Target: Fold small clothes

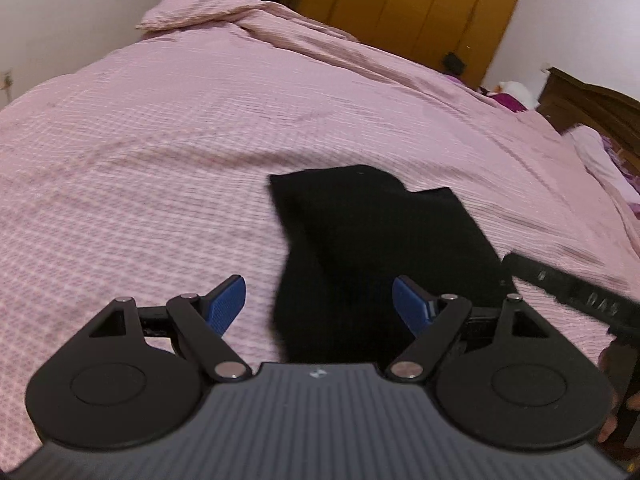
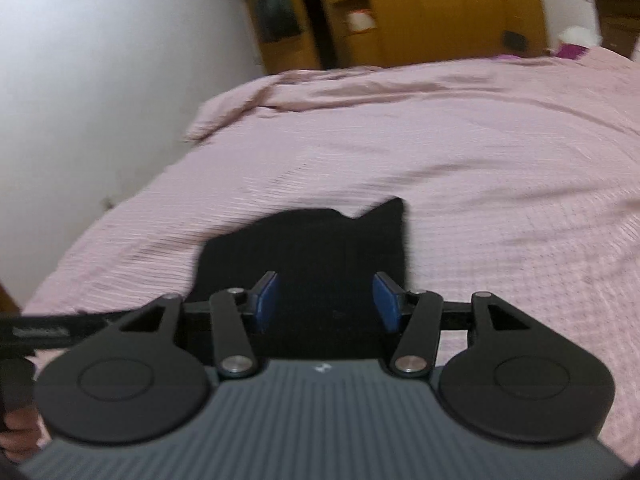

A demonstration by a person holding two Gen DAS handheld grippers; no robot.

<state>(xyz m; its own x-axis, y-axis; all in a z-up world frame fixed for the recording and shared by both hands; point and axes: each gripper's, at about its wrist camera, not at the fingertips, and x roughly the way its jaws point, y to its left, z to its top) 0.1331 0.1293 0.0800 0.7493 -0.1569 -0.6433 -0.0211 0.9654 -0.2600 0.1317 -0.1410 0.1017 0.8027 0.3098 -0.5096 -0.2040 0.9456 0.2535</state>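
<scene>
Both grippers, left [image 1: 319, 307] & right [image 2: 326, 300], apart over black garment [image 1: 372, 248] on pink bedspread [image 1: 160, 152]; wardrobe [image 1: 420, 0] behind.

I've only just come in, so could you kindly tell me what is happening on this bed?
A person is folding a small black garment on a bed with a pink checked cover, with a handheld tool in each hand. The left tool and the right tool both stand open, their blue pads clear of the cloth. The garment lies flat and nothing grips it.
</scene>
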